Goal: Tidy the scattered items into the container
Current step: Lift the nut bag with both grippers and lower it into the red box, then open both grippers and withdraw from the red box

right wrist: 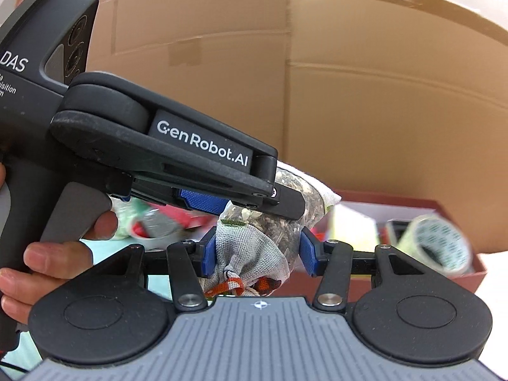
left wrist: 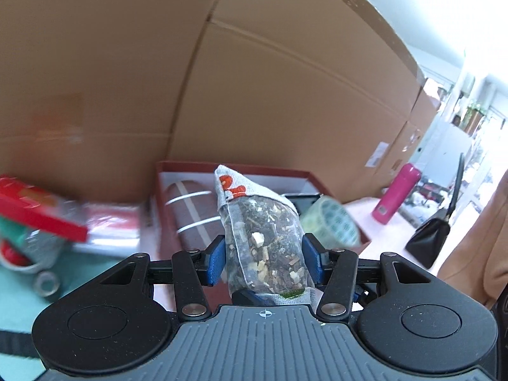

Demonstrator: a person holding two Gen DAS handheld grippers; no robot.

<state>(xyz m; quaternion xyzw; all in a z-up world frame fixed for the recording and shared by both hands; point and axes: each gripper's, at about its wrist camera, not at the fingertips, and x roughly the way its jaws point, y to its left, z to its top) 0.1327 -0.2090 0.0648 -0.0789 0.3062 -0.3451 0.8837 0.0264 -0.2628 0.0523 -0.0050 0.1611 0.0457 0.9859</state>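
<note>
Gripping one grey mesh sachet of dried herbs and wood chips [left wrist: 265, 241] from both sides: left gripper [left wrist: 264, 255] clenched on its filled middle, blue pads pressing either flank; right gripper [right wrist: 254, 254] clenched on the gathered cloth end with the orange ribbon. Held in the air, just in front of and above the red open cardboard box [left wrist: 295, 174], not yet inside. Seen only from the left wrist: brown striped case [left wrist: 193, 212] lying in the box, pink bottle [left wrist: 398, 197] and black handbag [left wrist: 430, 238] off to the right, red-lidded clutter [left wrist: 41, 212] at left. Seen only from the right wrist: left gripper's body crossing from above, a bare hand [right wrist: 47, 254] on its trigger handle. Shared by both: patterned roll of clear tape [right wrist: 439, 241] leaning in the box's right end, brown carton wall [right wrist: 365, 111] behind.
</note>
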